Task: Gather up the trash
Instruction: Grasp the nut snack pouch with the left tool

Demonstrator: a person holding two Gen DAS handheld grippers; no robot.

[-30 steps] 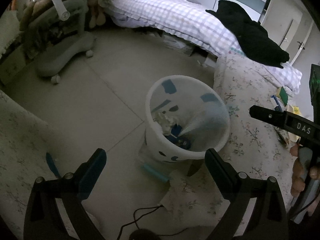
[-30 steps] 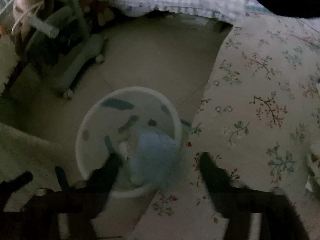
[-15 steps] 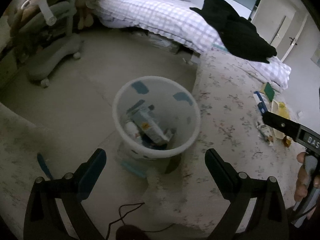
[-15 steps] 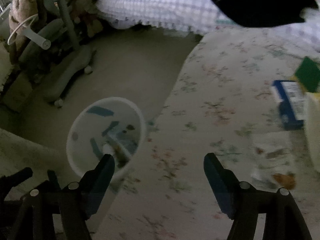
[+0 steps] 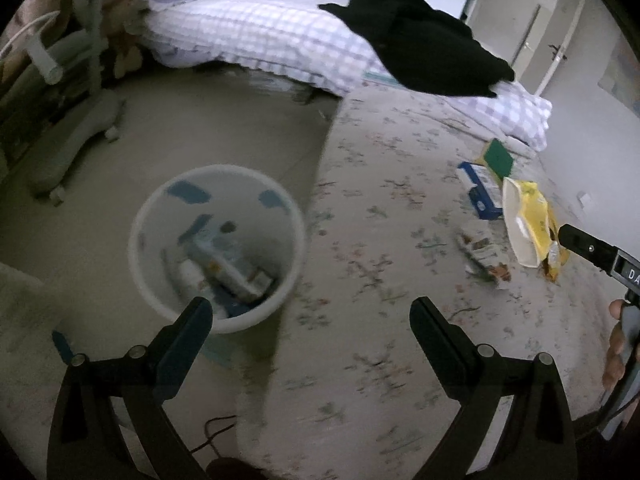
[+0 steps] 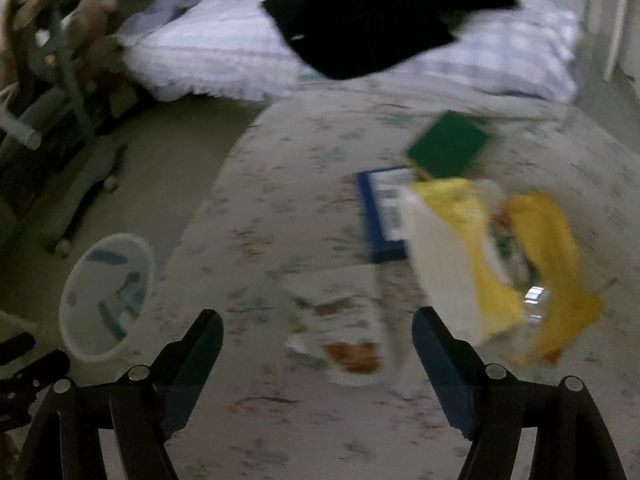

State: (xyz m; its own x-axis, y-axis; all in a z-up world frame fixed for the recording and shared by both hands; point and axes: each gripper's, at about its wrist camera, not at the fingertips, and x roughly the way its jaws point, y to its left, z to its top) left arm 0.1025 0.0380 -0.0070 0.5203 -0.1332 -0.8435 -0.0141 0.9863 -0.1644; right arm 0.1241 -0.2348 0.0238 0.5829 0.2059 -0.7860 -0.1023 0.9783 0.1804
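Trash wrapper (image 6: 340,328) lies flat on the floral bed (image 6: 280,208), long axis running away from the right tool (image 6: 318,330), whose jaws have just been widening, empty. Left tool (image 5: 310,320) gapes empty beside one bin (image 5: 140,256).
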